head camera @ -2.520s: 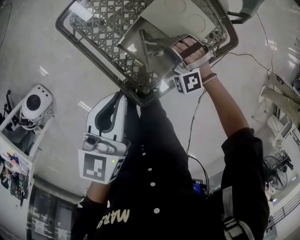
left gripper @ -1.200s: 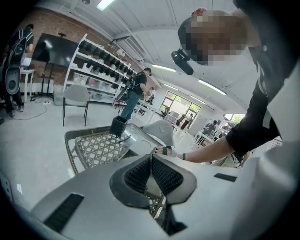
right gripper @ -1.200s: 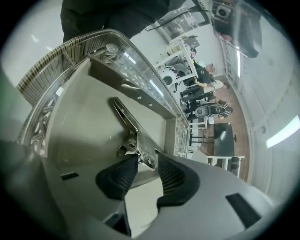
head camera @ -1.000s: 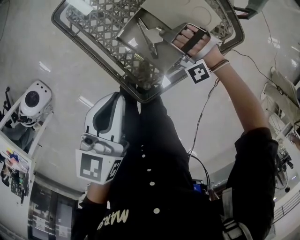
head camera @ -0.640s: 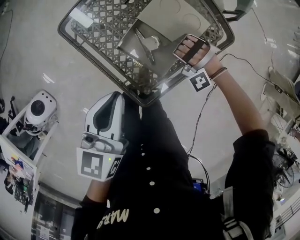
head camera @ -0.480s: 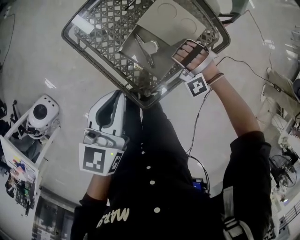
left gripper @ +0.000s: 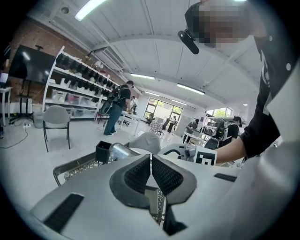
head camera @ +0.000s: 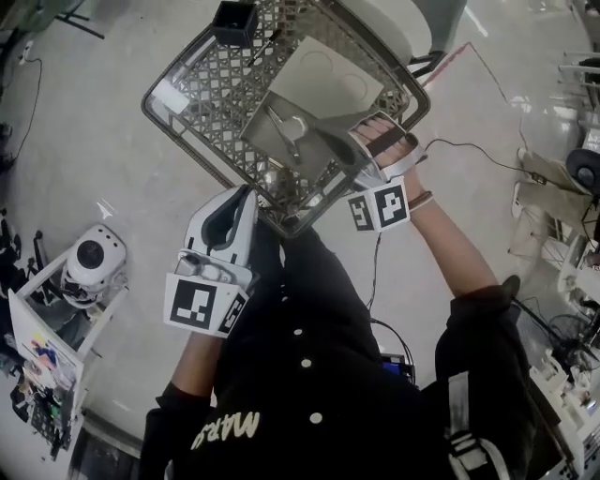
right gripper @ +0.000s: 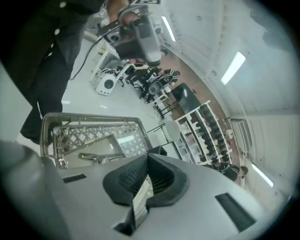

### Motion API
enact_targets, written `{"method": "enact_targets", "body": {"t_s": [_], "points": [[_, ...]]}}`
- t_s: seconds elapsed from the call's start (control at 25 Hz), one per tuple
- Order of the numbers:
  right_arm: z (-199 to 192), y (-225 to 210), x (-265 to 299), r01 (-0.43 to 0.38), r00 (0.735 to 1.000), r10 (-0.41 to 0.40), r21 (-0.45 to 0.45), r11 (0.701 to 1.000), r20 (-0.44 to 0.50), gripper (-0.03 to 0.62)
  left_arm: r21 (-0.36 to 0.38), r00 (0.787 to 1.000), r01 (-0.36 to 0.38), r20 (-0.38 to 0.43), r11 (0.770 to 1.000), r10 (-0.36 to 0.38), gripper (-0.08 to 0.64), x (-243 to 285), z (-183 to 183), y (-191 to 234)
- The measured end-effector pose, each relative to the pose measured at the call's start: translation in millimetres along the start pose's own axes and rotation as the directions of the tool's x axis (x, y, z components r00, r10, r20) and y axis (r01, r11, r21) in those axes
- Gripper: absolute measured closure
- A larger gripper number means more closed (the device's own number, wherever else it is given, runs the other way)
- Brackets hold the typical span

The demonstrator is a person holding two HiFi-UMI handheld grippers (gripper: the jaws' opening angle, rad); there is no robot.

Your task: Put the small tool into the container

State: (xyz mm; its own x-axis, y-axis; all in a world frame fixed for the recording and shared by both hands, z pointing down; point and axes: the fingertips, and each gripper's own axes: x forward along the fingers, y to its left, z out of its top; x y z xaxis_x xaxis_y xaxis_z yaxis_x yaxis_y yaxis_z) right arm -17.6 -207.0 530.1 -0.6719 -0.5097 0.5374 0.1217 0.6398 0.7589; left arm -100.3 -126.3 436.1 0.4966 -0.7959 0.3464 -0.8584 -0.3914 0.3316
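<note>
Fingers [right gripper: 161,180] of the right gripper [right gripper: 147,159] are closed pad to pad with nothing between them. Fingers [left gripper: 136,176] of the left gripper [left gripper: 151,157] are likewise closed and empty. In the head view the left gripper [head camera: 246,197] is nearest the body, just outside the near corner of the basket [head camera: 192,94]. The right gripper [head camera: 330,150] is over the near edge of the tray [head camera: 314,108], which sits inside the basket. The tool [head camera: 286,131] lies flat on the tray floor, apart from both grippers, so placement is judged complete. From the right fingertips the tool [right gripper: 96,158] lies ahead, below and to the left. Its long axis runs roughly crosswise to the line of that gripper's jaws. The right hand is clearly the nearer; the basket rim stands between the left gripper and the tool. Any further pick would therefore fall to the right gripper, with the jaws opened and lowered across the tool's narrow width. A black cup [head camera: 234,21] stands at the far corner of the basket.
</note>
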Motion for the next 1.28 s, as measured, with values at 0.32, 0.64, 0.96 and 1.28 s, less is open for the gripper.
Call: {"method": "enact_targets", "body": {"t_s": [0.32, 0.64, 0.96, 1.28], "points": [[30.3, -38.1, -36.9, 0.074, 0.997, -0.072, 0.174, 0.982, -0.016, 0.578, 0.068, 0.998, 0.009, 0.058, 0.998, -0.013, 0.526, -6.0, 29.7, 1.7], [51.9, -86.3, -88.6, 0.196, 0.978, -0.205, 0.496, 0.846, -0.036, 0.579, 0.137, 0.992, -0.003, 0.129, 0.991, -0.015, 0.526, -18.6, 62.7, 6.1], [62.1, -127.9, -140.3, 0.261, 0.929, -0.370, 0.719, 0.644, -0.005, 0.578, 0.165, 0.977, -0.015, 0.210, 0.986, -0.020, 0.526, -25.7, 90.5, 7.0], [43.0, -144.5, -197.6, 0.356, 0.800, -0.586, 0.887, 0.293, -0.128, 0.578, 0.178, 0.961, -0.040, 0.276, 0.983, -0.010, 0.526, -39.6, 111.8, 8.5]]}}
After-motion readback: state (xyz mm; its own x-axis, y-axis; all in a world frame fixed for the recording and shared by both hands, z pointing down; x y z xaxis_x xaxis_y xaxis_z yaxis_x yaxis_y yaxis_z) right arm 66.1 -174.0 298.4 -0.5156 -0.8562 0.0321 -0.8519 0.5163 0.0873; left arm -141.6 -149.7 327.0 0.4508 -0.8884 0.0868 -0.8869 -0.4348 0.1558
